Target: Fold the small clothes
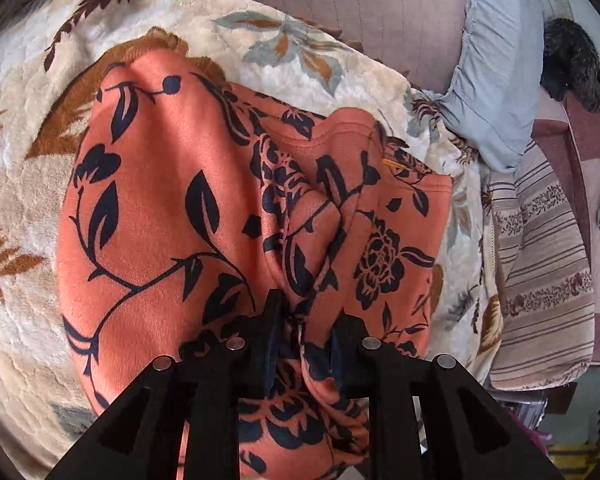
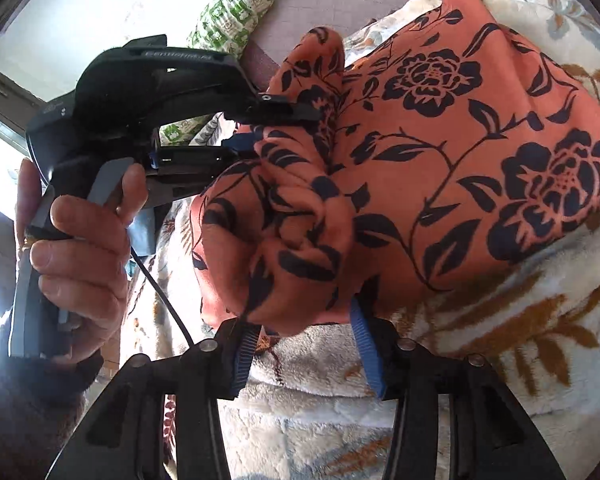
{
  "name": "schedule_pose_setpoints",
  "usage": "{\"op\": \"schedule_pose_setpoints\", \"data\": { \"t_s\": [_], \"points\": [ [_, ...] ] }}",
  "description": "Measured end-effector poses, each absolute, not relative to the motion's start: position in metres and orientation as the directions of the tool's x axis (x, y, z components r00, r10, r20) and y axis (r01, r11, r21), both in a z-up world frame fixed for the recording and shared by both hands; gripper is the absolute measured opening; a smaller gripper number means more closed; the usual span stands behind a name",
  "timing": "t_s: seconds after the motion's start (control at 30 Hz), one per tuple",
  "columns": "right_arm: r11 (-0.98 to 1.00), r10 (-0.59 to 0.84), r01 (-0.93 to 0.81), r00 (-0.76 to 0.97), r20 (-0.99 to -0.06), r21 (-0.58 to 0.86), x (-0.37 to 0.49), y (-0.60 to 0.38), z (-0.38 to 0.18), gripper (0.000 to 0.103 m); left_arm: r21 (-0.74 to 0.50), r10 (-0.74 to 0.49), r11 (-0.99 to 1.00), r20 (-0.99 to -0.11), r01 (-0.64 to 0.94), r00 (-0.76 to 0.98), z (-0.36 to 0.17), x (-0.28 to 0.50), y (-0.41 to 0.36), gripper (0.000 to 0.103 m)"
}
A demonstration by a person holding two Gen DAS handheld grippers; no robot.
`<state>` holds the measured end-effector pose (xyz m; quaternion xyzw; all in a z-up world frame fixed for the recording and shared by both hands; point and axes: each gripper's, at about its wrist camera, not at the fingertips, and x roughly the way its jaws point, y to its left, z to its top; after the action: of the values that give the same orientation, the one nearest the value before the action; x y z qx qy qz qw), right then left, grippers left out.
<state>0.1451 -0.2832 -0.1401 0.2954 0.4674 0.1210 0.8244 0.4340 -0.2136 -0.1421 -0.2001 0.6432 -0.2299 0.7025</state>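
An orange fleece garment (image 1: 180, 200) with a dark floral print lies bunched on a cream leaf-patterned blanket (image 1: 24, 240). At the bottom of the left wrist view, my left gripper (image 1: 306, 336) is shut on a pinched fold of it. In the right wrist view the same garment (image 2: 460, 160) spreads to the upper right. A thick lump of it sits between the tips of my right gripper (image 2: 300, 316), whose blue pads stand wide apart and press on its sides. The left gripper (image 2: 288, 132) shows there too, gripping another fold, held by a hand (image 2: 80, 240).
A pale blue pillow (image 1: 496, 80) and a striped cloth (image 1: 548, 280) lie to the right of the blanket, with a dark furry thing (image 1: 576, 64) behind. A mauve quilted surface (image 1: 340, 0) runs along the back. A green-patterned cushion (image 2: 236, 8) rests at the far edge.
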Motion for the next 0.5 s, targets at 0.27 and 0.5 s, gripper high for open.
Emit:
{"op": "schedule_pose_setpoints", "data": {
  "t_s": [0.27, 0.5],
  "points": [
    [0.677, 0.519, 0.088, 0.646, -0.559, 0.731, 0.133, -0.336, -0.125, 0.075, -0.470, -0.482, 0.876, -0.855, 0.106, 0.193, -0.038, 0.434, -0.202, 0.062],
    [0.631, 0.604, 0.073, 0.578, -0.549, 0.772, 0.174, -0.339, -0.136, 0.079, -0.282, -0.305, 0.939, -0.948, 0.197, 0.093, -0.068, 0.438, -0.286, 0.058]
  ]
}}
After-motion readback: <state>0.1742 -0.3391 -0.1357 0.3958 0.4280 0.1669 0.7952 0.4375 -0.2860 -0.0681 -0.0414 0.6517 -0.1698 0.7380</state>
